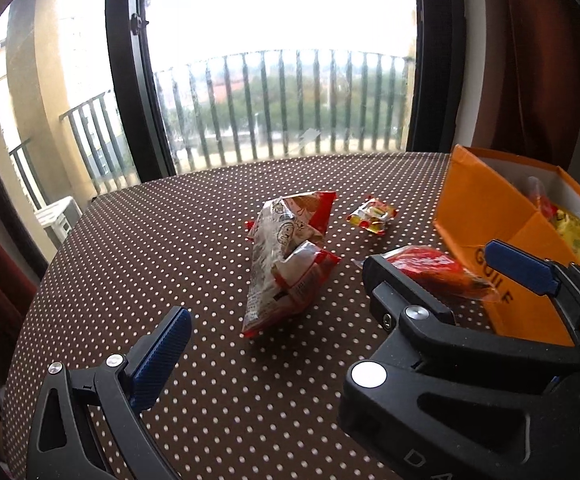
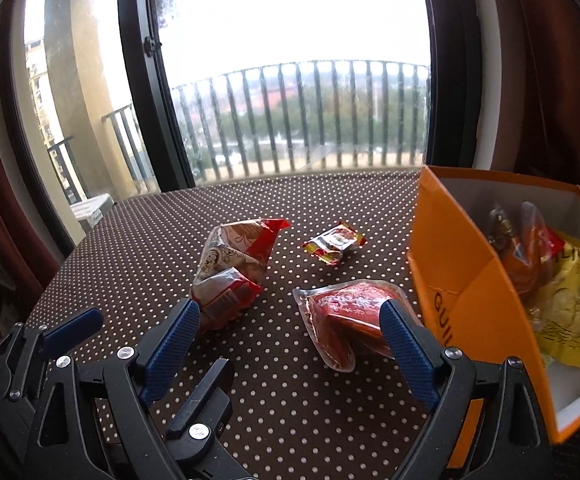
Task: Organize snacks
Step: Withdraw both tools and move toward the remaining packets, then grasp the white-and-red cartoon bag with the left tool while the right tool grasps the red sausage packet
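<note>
Three snack packs lie on the dotted brown table [image 2: 250, 380]: a large red and clear bag [image 1: 286, 264] [image 2: 234, 272], a small yellow and red packet [image 1: 372, 216] [image 2: 335, 243], and a red vacuum pack [image 1: 438, 268] [image 2: 346, 320]. An orange box [image 1: 486, 216] [image 2: 454, 276] at the right holds a yellow bag [image 2: 570, 304] and a red pack [image 2: 526, 248]. My right gripper [image 2: 290, 344] is open and empty, just short of the vacuum pack; it also shows in the left wrist view [image 1: 442, 264]. My left gripper [image 2: 130, 332] is open and empty; one finger [image 1: 158, 356] shows in its own view.
A tall window with a dark frame [image 1: 130, 80] and balcony railing stands behind the table. Brown curtains [image 2: 562, 60] hang at the right. The table's far edge [image 1: 250, 164] runs along the window.
</note>
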Demonstrator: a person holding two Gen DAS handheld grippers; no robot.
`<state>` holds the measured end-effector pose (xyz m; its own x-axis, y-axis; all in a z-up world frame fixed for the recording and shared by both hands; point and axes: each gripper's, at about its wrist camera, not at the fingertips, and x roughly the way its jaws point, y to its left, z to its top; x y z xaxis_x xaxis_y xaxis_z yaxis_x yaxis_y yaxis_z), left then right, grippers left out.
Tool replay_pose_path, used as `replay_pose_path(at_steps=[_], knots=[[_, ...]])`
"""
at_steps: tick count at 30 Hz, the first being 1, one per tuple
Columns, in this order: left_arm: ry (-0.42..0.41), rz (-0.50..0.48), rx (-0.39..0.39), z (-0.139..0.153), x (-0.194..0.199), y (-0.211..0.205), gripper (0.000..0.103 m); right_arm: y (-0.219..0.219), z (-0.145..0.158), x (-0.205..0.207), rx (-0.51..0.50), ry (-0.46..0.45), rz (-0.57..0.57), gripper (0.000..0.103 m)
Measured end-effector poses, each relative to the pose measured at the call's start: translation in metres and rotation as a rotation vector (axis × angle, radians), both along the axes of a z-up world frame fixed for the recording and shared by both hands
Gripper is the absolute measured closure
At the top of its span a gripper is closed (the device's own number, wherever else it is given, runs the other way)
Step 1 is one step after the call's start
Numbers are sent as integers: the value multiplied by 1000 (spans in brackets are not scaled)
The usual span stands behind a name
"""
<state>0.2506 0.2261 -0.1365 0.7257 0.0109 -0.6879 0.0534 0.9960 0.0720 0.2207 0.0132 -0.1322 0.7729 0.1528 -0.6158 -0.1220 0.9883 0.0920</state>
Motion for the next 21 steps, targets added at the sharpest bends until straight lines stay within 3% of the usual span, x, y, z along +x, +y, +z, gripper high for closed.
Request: replay_pose_path(at_steps=[21], knots=[[117, -32, 32, -36, 75, -14, 1, -19, -29, 67, 9, 139, -94, 10]])
